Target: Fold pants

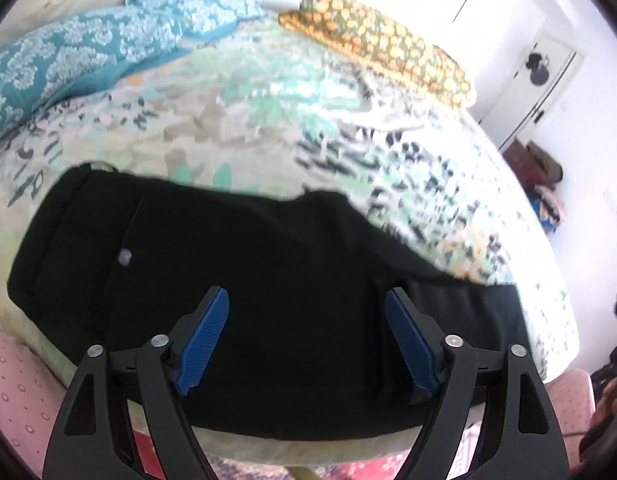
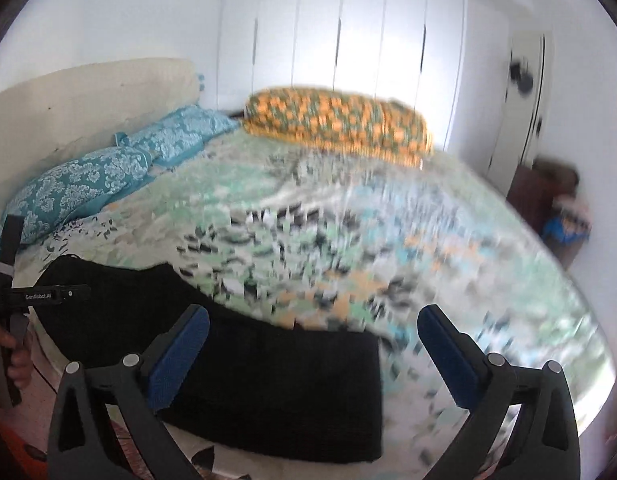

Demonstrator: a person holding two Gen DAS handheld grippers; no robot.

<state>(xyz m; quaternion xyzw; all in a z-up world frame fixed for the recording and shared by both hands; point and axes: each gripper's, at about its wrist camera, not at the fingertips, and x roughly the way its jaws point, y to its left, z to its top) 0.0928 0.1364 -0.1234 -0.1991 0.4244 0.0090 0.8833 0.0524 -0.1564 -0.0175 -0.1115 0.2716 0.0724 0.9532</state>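
Pants (image 1: pixel 236 280), black and already folded, lay along the near edge of the patterned bedspread (image 1: pixel 268 120). Over them on the left hovered the left gripper (image 1: pixel 308 300), jaws spread wide and empty; further right, the right gripper (image 2: pixel 314 316) gaped wider, gripping nothing.

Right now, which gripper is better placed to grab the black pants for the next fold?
Probably the left gripper: its open fingers hang squarely over the black pants. The right gripper, also open, straddles their end, half over the bedspread.
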